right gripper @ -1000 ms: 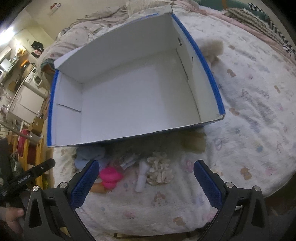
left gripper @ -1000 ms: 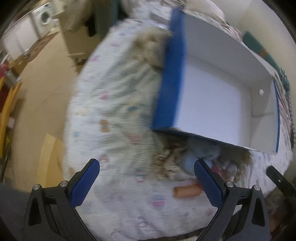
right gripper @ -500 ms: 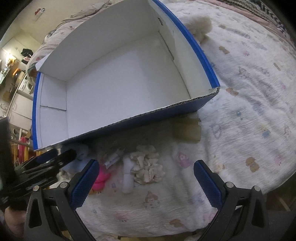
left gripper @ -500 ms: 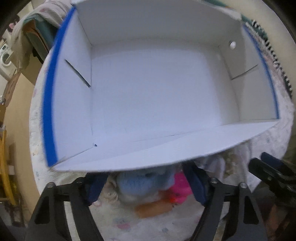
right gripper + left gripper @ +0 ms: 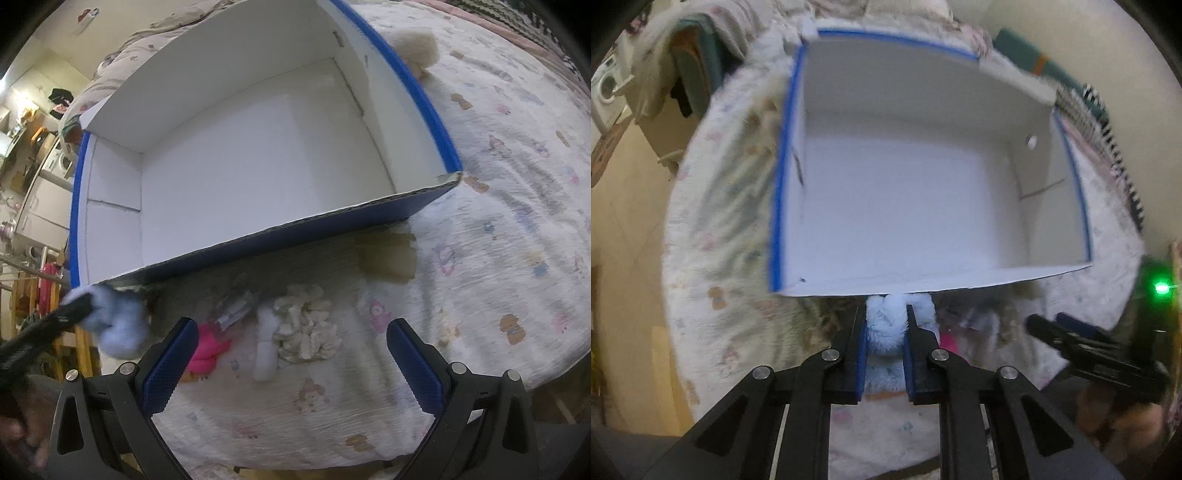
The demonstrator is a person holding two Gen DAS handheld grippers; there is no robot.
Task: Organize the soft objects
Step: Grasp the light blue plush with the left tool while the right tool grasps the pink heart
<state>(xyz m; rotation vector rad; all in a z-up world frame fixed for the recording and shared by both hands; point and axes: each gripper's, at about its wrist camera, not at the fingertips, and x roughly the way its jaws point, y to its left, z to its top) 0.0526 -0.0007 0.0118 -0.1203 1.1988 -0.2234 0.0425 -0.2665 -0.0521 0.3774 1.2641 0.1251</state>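
Note:
My left gripper (image 5: 885,321) is shut on a fluffy light-blue soft toy (image 5: 884,325), held just in front of the near wall of an open blue-and-white cardboard box (image 5: 979,282). The toy also shows in the right wrist view (image 5: 118,325), pinched by the left gripper at the box's (image 5: 280,230) near left corner. My right gripper (image 5: 291,343) is open and empty above a pink soft item (image 5: 208,352), a white roll (image 5: 266,350) and a cream ruffled piece (image 5: 306,325) on the bedspread.
The box sits on a patterned bedspread (image 5: 517,229). A cream plush (image 5: 415,44) lies beyond the box's far right side. A tan flat piece (image 5: 388,254) lies by the box's near wall. The bed edge and floor (image 5: 628,236) are at left.
My left gripper has closed on the blue toy and lifted it toward the box's near wall. The right gripper has come slightly closer to the small items, still open.

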